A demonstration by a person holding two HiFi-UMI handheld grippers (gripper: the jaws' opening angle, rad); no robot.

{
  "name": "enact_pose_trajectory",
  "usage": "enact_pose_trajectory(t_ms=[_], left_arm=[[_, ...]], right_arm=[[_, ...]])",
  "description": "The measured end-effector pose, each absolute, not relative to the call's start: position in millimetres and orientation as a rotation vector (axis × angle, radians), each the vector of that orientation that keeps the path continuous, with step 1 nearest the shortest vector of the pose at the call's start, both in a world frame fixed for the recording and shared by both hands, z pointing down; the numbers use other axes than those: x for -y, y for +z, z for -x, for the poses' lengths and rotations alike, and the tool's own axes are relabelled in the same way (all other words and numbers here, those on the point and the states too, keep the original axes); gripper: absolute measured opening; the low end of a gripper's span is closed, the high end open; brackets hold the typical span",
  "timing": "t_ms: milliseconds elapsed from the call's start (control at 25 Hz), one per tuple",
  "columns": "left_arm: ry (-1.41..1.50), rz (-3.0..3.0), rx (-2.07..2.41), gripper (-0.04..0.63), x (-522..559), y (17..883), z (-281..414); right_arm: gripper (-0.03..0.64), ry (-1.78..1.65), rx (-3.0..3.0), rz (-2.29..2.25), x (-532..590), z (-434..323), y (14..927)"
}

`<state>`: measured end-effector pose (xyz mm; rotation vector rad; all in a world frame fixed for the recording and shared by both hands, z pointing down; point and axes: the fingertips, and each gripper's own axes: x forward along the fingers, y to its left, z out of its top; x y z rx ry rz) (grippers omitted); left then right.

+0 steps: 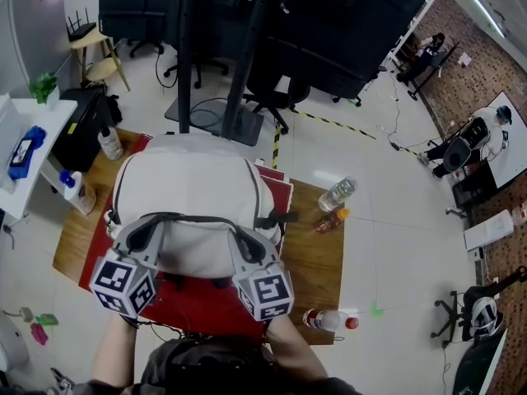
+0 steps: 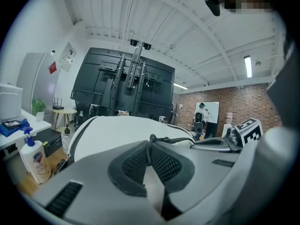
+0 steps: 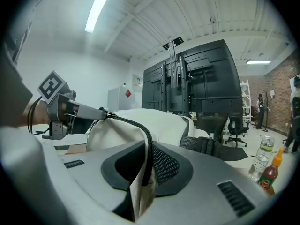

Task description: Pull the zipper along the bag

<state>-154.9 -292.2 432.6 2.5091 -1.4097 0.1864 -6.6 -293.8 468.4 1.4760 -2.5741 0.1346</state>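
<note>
White fabric bag [image 1: 193, 196], curved black zipper [image 3: 130, 122], wooden table [image 1: 317, 257]

The right tongs [image 3: 148, 149] pinch the white backpack [image 3: 161, 121] fabric at its black zipper [image 3: 136, 124]; the left tongs [image 3: 102, 112] clamp that zipper's far end.

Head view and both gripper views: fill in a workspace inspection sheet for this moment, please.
Surface: wooden table with red mat.
Job's things: white backpack on mat; zipper pull at its near-left corner.
Clutter: water bottle, sauce bottle, red-capped bottle, pump bottle.
Grippers: left gripper shut on zipper pull; right gripper pinching backpack edge.
Cables: thin lead on floor.
Surroundings: black rack, stool, person far right.
</note>
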Motion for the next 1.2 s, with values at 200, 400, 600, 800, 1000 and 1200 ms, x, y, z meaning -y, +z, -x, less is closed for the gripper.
enact_pose_trajectory(t_ms=[200,400,600,800,1000,1200], left_arm=[[0.186,-2.519,1.362,0.012,290,432,157],[0.193,-2.537,1.357,0.012,287,432,162],[0.174,-2.523,1.333,0.012,285,439,168],[0.162,-2.519,1.332,0.014,286,435,174],[0.142,-2.520,1.324,0.014,287,437,175],[0.208,-2.570,1.316,0.013,281,441,169]], right_arm=[[0.061,0.133,2.572,-1.483,294,7,467],[0.061,0.121,2.571,-1.481,294,11,469],[0.061,0.108,2.570,-1.482,295,12,470],[0.061,0.104,2.567,-1.481,293,15,469],[0.061,0.101,2.569,-1.492,292,14,468],[0.061,0.089,2.555,-1.492,290,14,471]])
